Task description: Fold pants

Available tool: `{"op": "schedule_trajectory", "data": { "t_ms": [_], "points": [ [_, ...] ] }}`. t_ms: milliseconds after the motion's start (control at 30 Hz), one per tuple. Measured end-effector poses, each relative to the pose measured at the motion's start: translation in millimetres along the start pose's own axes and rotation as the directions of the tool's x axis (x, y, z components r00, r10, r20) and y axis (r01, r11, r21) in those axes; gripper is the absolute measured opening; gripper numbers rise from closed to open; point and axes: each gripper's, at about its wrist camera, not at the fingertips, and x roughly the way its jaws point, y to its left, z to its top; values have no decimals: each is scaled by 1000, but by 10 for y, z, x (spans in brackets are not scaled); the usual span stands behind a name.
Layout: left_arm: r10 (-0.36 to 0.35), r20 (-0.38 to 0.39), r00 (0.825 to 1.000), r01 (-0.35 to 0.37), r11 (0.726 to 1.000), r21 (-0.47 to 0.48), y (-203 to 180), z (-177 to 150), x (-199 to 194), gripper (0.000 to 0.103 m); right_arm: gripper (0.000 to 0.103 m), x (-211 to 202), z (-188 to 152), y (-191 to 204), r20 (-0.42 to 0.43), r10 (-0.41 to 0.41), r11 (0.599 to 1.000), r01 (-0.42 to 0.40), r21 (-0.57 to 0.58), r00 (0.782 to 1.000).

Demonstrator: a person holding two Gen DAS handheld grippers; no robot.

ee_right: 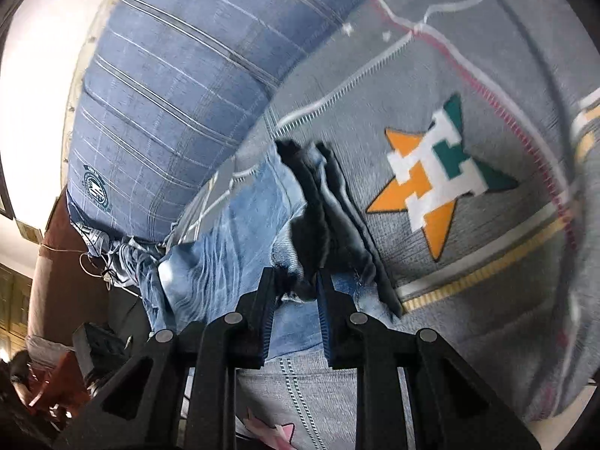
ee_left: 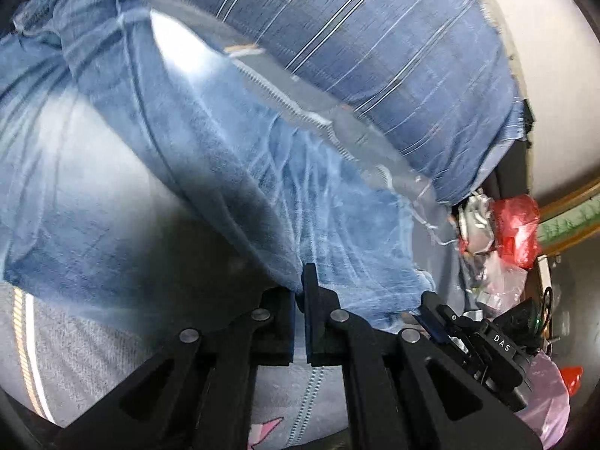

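Light blue denim pants [ee_left: 157, 172] hang and spread over a grey blanket [ee_left: 75, 360] on a bed. My left gripper [ee_left: 299, 292] is shut on an edge of the pants, the denim pinched between its black fingers. In the right wrist view the pants [ee_right: 240, 232] bunch into a narrow fold, dark on its inner side. My right gripper [ee_right: 294, 288] is shut on that bunched denim, jaws a little apart around the thick fold. The other gripper [ee_left: 483, 341] shows at the right of the left wrist view.
A blue striped cushion [ee_left: 375, 45] lies behind the pants, also in the right wrist view [ee_right: 168, 93]. The grey blanket carries an orange, white and green star patch [ee_right: 438, 176]. Red and pink plastic bags [ee_left: 513, 228] sit beside the bed. A white wall [ee_left: 555, 86] is beyond.
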Motion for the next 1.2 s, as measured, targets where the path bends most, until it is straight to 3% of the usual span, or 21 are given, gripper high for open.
{"op": "schedule_trajectory", "data": {
  "t_ms": [133,233,300,333,367,400,500,567,700,767,800,833,867,900,967,1067,1200],
  "points": [
    [40,46,998,-44,996,74,-128,-56,-42,4,13,-156,-92,-27,66,-124,989,129,-73,990],
    [45,2,999,-45,998,35,-9,-42,58,4,12,-36,-58,-197,4,-11,1000,11,-21,1000],
    [50,-22,999,-49,998,25,30,-42,94,4,19,-52,-74,-220,9,44,999,-44,0,999],
    [52,-31,998,-51,998,28,42,-44,101,4,34,-74,-71,-209,20,57,998,-57,1,998],
    [56,-32,998,-55,998,31,47,-56,97,4,59,-102,-69,-183,36,64,998,-64,-8,997],
    [56,-31,998,-55,998,32,49,-76,84,4,68,-109,-76,-155,49,69,998,-69,-16,996],
    [57,-28,998,-55,997,49,9,-134,54,4,63,-27,-117,-15,47,23,996,-19,-87,999],
    [61,-23,998,-60,996,63,-14,-152,43,4,44,17,-141,25,68,-71,990,78,-120,995],
    [101,-55,993,-97,993,67,36,-153,152,4,39,157,-101,-98,20,-171,978,172,-114,985],
    [113,-95,989,-109,993,46,87,-143,206,7,38,120,-96,-106,33,-162,980,165,-111,986],
    [99,-106,989,-96,995,31,101,-127,175,10,40,42,-100,-66,66,-150,980,158,-123,986],
    [97,-120,988,-93,995,42,82,-111,130,21,43,-37,-111,-17,94,-140,980,152,-132,986],
    [94,-132,987,-86,994,64,51,-96,53,33,44,-138,-136,84,125,-102,981,121,-149,987],
    [82,-132,988,-73,995,71,31,-93,-19,39,48,-227,-137,214,141,-41,981,67,-182,989],
    [57,-97,994,-47,994,99,-31,-92,-309,56,68,-293,-124,488,147,33,967,5,-255,989],
    [57,-33,998,-52,990,133,-32,18,-717,60,70,-162,-114,1015,49,167,919,-137,-370,985],
    [137,74,988,-144,985,98,170,505,-1165,61,71,328,-70,1671,-150,286,845,-323,-426,946]
  ]
}}
